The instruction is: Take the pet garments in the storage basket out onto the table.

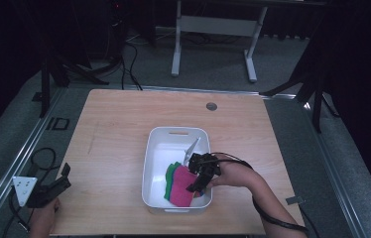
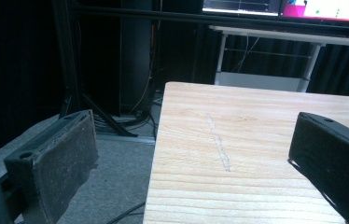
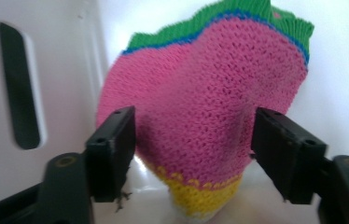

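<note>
Right gripper (image 1: 196, 184) reaching down into white tub (image 1: 154, 148), jaws about half open, standing either side of pink knitted cloth (image 3: 200, 116); whether pads are pressing cloth, cannot tell. Cloth lying in near half of tub, green and blue edges showing behind pink, yellow band at near end. Left gripper (image 1: 60, 179) hovering at bench (image 1: 119, 114) near left corner, jaws gaping wide, holding nothing.
</note>
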`<state>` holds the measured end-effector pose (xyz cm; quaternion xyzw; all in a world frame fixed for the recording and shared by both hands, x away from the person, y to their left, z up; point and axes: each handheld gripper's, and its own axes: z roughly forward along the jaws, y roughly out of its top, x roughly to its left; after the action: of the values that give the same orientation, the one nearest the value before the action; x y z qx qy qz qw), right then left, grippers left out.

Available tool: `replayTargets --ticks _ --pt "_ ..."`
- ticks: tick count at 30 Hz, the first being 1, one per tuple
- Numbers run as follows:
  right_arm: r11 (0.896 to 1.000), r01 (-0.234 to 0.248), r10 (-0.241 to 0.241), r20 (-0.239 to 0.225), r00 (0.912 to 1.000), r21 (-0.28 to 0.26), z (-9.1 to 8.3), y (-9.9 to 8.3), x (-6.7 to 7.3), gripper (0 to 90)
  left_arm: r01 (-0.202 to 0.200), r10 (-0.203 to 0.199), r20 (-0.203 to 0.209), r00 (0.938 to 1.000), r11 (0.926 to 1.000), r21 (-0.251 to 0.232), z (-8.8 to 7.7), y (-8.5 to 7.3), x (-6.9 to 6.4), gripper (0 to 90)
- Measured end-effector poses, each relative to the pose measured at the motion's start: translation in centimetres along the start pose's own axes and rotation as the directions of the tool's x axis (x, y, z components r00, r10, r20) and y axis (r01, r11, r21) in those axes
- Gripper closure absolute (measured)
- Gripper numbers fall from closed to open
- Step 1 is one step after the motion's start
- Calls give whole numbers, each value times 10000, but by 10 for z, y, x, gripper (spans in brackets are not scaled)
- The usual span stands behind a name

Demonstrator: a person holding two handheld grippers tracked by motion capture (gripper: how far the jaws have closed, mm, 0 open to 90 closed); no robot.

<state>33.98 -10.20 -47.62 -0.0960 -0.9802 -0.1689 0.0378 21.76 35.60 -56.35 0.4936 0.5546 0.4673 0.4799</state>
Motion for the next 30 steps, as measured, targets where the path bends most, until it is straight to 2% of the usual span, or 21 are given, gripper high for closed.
replayTargets --ticks 2,3,6,8,12,17,25,30 --pt "9998 91 -91 -6 10000 187 3 1 1 430 -4 4 -6 10000 10000 10 0 0 0 18" --pt "9995 167 -171 167 9997 265 3 2 2 506 -2 2 -13 10000 10000 13 0 0 0 18" --pt "9985 363 -376 321 9988 400 2 3 3 658 -22 22 -17 10000 10000 24 0 0 0 18" --pt "9975 551 -564 278 9980 436 0 3 5 688 -17 17 -24 10000 10000 20 0 0 0 18" --pt "9966 733 -741 209 9970 371 -4 4 9 704 0 0 -25 10000 10000 17 0 0 0 18" --pt "9968 802 -801 514 9955 5 -15 6 10 707 -3 3 -28 10000 10000 27 0 0 0 18" --pt "9885 1294 -1222 912 9883 -777 -44 14 16 708 -2 2 -37 10000 10000 28 0 0 0 18" --pt "9818 1605 -1479 1210 9816 -1018 -67 22 18 708 37 -37 -37 10000 10000 12 1 0 0 18"
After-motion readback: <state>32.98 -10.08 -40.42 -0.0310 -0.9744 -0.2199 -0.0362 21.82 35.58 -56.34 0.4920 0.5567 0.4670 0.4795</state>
